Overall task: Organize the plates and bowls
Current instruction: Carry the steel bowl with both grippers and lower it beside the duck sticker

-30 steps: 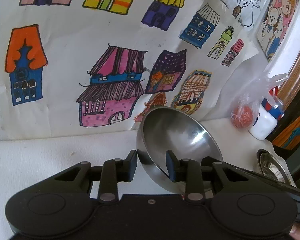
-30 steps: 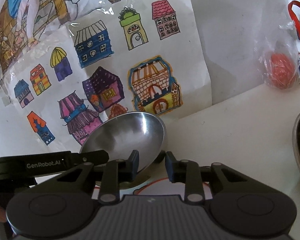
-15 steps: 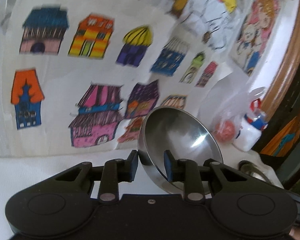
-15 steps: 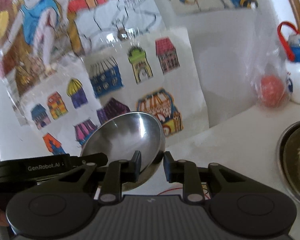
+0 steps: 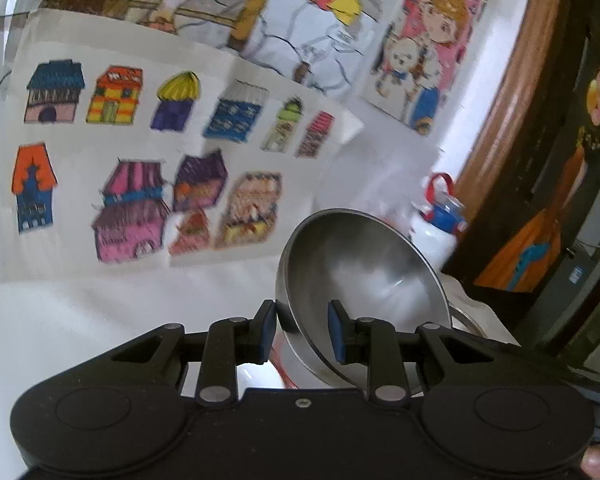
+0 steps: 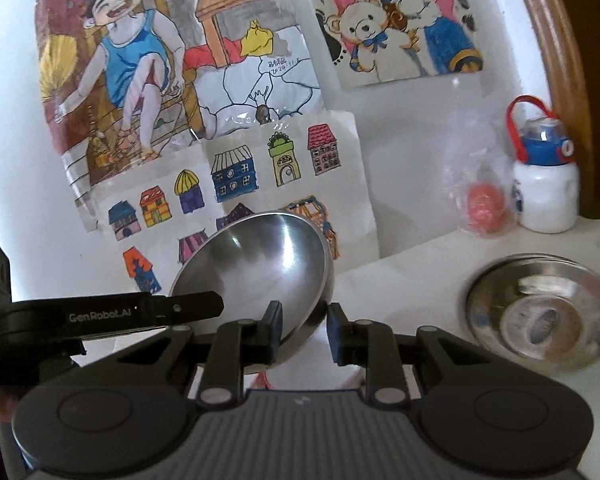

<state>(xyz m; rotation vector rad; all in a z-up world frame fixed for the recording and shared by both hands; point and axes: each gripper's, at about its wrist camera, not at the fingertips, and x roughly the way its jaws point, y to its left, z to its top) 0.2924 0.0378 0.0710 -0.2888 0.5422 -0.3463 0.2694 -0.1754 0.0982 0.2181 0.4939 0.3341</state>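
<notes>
- Firstly, left wrist view: the left claw (image 5: 302, 330) grips the near rim of a steel bowl (image 5: 364, 276), one finger outside the wall, the other inside; the bowl is held tilted, its hollow facing the camera.
- Behind it, a sheet of coloured house drawings (image 5: 140, 168) leans against the white wall; a white bottle (image 5: 436, 228) with a blue cap and red strap stands at the right. No writing can be read in this view; it is blurred.
- Right wrist view: the right claw (image 6: 304, 332) has the opposite rim of the same steel bowl (image 6: 260, 268) between its fingers; whether they press it I cannot tell.
- The left claw's black arm (image 6: 112, 314) reaches in from the left, printed "GenRobot.AI".
- On the white bench (image 6: 420, 264), a stack of steel plates (image 6: 540, 316) lies to the right, apart from the bowl.
- A pink ball in a clear bag (image 6: 486, 208) sits just beside the bottle (image 6: 544, 196).
- One wall drawing (image 6: 256, 60) bears a small handwritten line, too small to read.
</notes>
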